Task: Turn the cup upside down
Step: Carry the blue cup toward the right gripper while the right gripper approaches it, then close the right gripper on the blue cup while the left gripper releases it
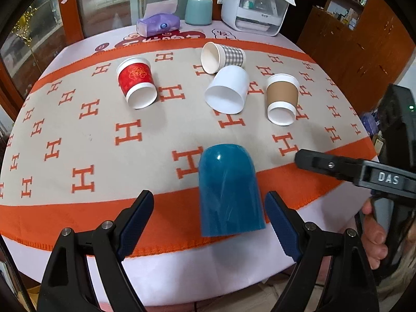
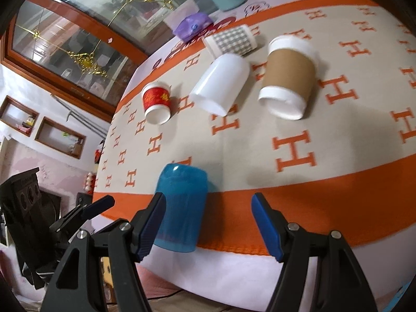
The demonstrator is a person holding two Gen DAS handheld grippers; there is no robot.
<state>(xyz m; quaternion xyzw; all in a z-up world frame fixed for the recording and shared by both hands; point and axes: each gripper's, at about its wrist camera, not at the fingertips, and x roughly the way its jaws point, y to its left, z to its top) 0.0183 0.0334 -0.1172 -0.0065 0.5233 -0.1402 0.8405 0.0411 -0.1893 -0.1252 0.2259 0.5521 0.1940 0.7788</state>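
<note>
A blue plastic cup (image 1: 230, 192) stands upside down, mouth down, on the orange border of the cloth near the table's front edge; it also shows in the right wrist view (image 2: 180, 208). My left gripper (image 1: 209, 223) is open, its fingers on either side of the cup without touching it. My right gripper (image 2: 208, 226) is open and empty; the cup stands just by its left finger (image 2: 149, 230). The right gripper also shows at the right of the left wrist view (image 1: 338, 166).
Several cups lie on their sides further back: a red one (image 1: 136, 84), a checked one (image 1: 223, 57), a white one (image 1: 228, 89) and a brown one (image 1: 282, 98). A tissue pack (image 1: 158, 24), a teal canister (image 1: 199, 9) and a white appliance (image 1: 256, 5) stand at the back.
</note>
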